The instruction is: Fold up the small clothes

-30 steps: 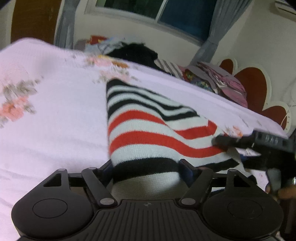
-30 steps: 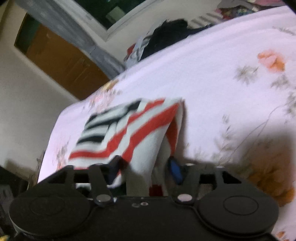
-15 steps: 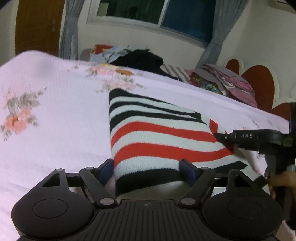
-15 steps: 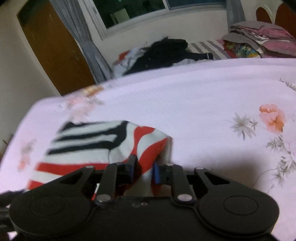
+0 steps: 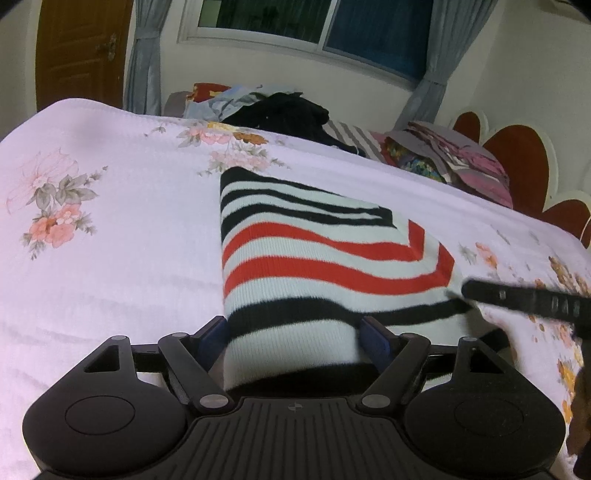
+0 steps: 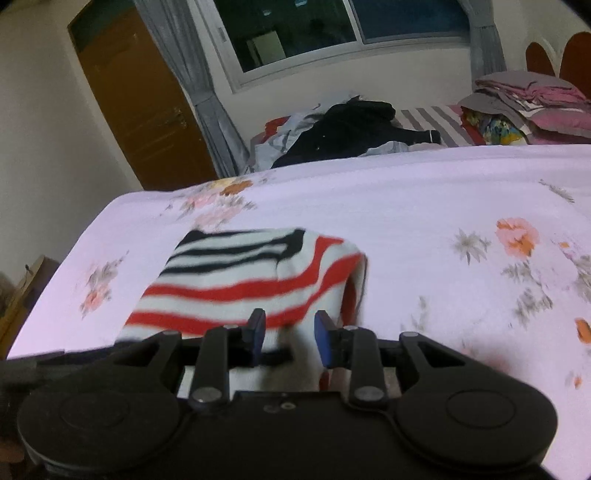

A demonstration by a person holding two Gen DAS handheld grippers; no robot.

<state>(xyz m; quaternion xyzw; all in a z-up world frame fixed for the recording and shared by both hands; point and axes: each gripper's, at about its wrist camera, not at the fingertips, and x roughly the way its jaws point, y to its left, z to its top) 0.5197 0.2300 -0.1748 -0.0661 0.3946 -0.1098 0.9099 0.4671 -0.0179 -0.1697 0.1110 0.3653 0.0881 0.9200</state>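
Left claw: nearest the left wrist camera; fingers spread wide, one blue pad at each side edge of the striped garment. The pads sit at the fabric's white near band; whether they press on it cannot be told.
Right claw: nearest the right wrist camera; jaws have just been opening from a tight pinch and now stand a little apart. White fabric of the garment shows in the gap (the blur hides whether the blue pads touch it). In the left wrist view its black finger reaches to the garment's right corner.
Striped garment: small knit piece in white, red and black stripes, lying on the bed directly ahead of both claws. Near end has a white band and a black stripe, the middle has red stripes, the far end has thin black stripes. The right edge is turned over, so the red stripes meet at an angle there; in the right wrist view that edge stands up as a rounded fold.
Bed: covered by a pale pink sheet printed with flowers.
Clothes pile: dark and light items heaped at the bed's far edge.
Folded stack: pink and grey cloth, far right, by the red scalloped headboard.
Background: window with grey curtains; brown door at left.
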